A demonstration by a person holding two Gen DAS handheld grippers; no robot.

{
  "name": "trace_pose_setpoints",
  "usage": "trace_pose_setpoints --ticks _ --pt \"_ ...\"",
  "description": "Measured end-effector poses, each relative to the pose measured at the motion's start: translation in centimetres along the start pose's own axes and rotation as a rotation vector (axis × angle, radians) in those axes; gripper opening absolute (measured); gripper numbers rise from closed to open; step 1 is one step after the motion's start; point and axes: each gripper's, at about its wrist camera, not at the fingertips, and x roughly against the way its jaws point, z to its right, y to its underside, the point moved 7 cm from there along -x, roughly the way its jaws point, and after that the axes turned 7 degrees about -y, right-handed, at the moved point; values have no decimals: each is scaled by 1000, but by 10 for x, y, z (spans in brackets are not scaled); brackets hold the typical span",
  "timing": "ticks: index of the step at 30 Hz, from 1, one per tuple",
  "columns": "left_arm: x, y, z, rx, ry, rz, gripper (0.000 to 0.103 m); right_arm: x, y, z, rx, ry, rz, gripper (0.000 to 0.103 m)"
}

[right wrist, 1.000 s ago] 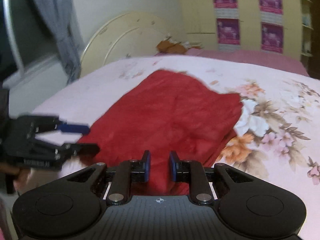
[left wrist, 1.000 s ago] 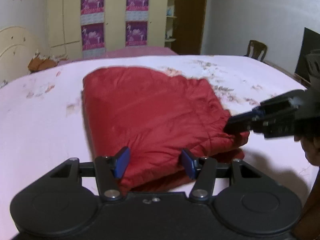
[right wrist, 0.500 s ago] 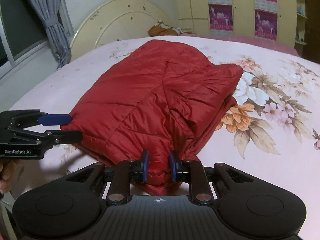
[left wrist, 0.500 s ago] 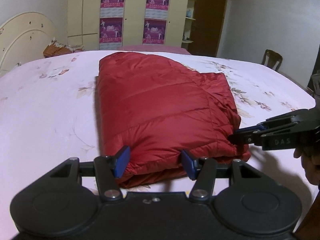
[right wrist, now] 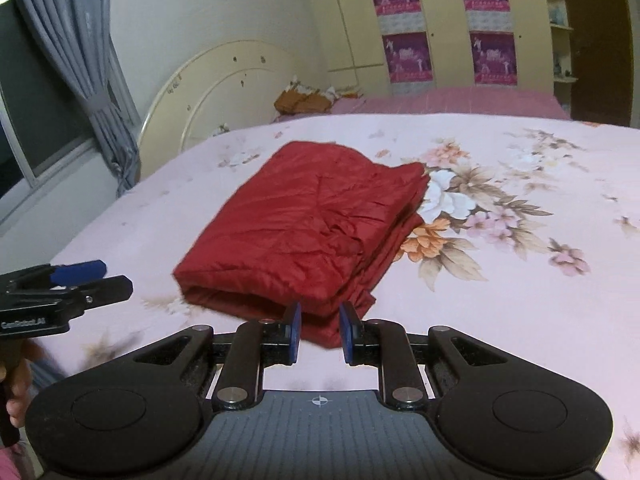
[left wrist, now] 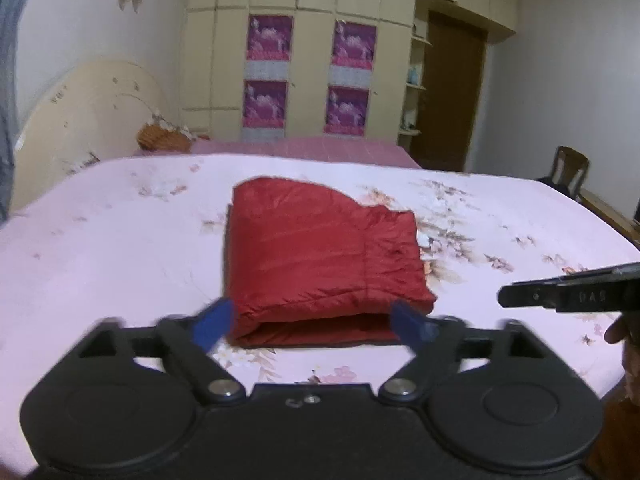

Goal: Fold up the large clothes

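A red padded jacket lies folded into a thick rectangle on the pink floral bed; it also shows in the right wrist view. My left gripper is open wide and empty, just short of the jacket's near edge; it also shows from the side in the right wrist view. My right gripper has its jaws a little apart and holds nothing, just off the jacket's near corner. It shows at the right in the left wrist view.
The bed sheet spreads wide around the jacket. A cream headboard stands at the left, a wardrobe with purple posters behind, a wooden chair and a dark door at the right. A curtain hangs by a window.
Both grippers have drawn back from the jacket and lifted. The left gripper has opened wider. The right gripper has let go of the jacket's corner and opened slightly.
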Motion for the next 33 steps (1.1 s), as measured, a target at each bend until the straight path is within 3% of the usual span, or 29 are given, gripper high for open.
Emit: trace_pose_setpoints --ticks 1,2,3,4,15,33 --pt "8 -2 2 1 -31 27 103 9 1 -2 -1 29 12 28" --pt "17 -1 6 -5 -66 48 103 18 2 -3 -1 72 32 80" --pt "22 0 8 -10 -85 49 103 30 2 -5 6 121 80 103" --pt "29 2 12 -5 -98 43 103 41 2 -8 31 148 119 103" --pt "71 13 36 -4 -51 14 103 86 32 -37 41 208 88 103" --pt "82 10 39 2 -38 51 103 111 33 -46 47 233 124 103"
